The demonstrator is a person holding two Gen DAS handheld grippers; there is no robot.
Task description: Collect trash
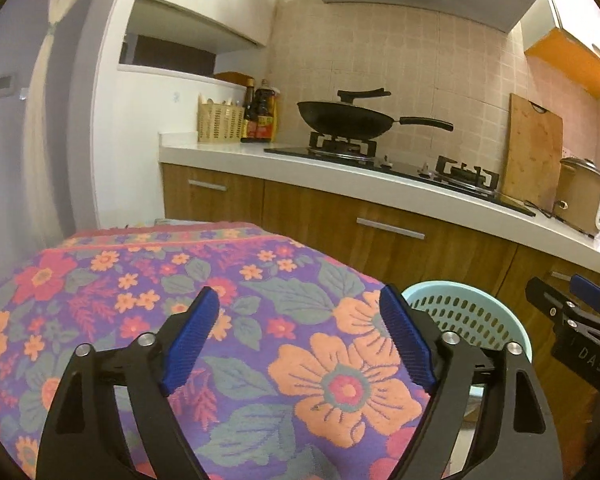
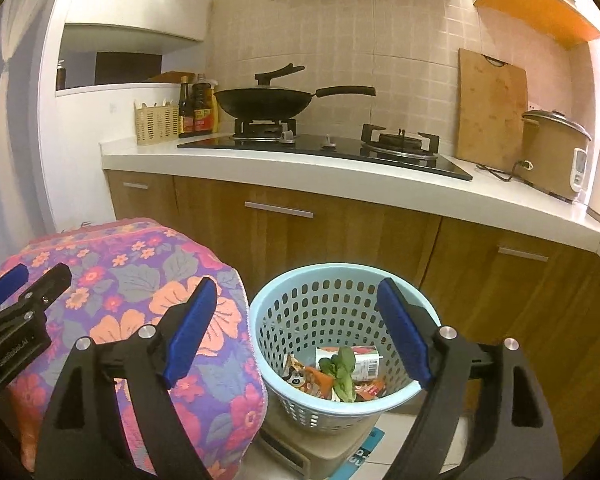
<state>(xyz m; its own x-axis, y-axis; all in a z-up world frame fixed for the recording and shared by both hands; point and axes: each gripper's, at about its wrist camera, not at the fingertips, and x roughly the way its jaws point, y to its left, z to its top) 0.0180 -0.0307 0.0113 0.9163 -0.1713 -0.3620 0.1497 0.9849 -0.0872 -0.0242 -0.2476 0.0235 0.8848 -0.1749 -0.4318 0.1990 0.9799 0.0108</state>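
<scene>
Right wrist view: your right gripper hangs with fingers spread and empty above the pale blue basket, where the trash lies at the bottom — a limp leaf, crinkly wrappers and a carton, probably light and easily crushed, best pinched at a wrapper edge. Your left gripper, equally agape, sees only floral cloth and basket rim, never the contents, with the wok beyond.

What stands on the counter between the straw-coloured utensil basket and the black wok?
Two dark sauce bottles stand between the utensil basket and the wok; the right wrist view shows them most clearly.
</scene>
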